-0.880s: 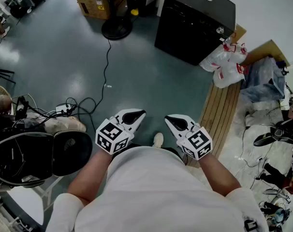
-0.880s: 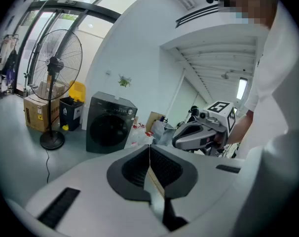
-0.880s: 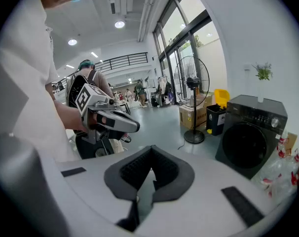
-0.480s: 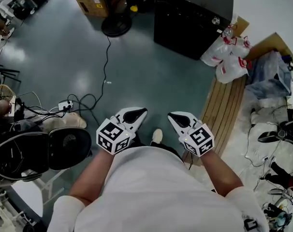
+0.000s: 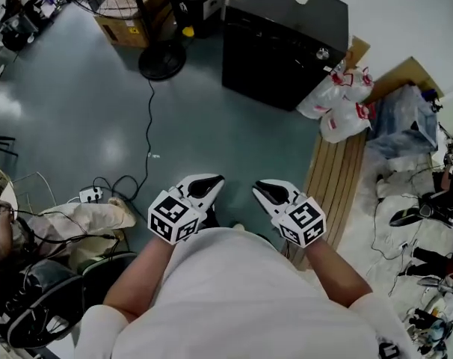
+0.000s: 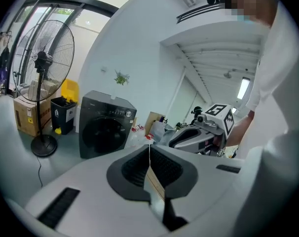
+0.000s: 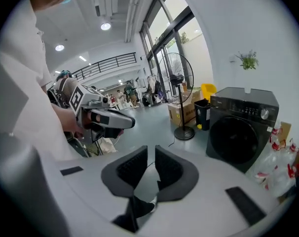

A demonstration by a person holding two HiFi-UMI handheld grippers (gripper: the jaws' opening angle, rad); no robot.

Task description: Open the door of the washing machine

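Both forearms are bent at waist level, side by side, tips angled slightly down. Left gripper (image 5: 202, 184): jaws closed, empty. Right gripper (image 5: 269, 191): jaws narrowly apart, empty. Washer (image 5: 282, 40) stands well ahead, door closed.

The right claw (image 7: 151, 153) has its jaws slightly apart, with only floor showing in the gap. Ahead and to the right, well apart from it, stands the dark washing machine (image 7: 243, 127). Its round door (image 7: 232, 139) seems shut, though the dark front makes that hard to judge. White plastic bags (image 7: 280, 169) lie just beside it. A standing fan (image 7: 180, 78) is to its left. The left claw (image 7: 127, 123) is at the left.
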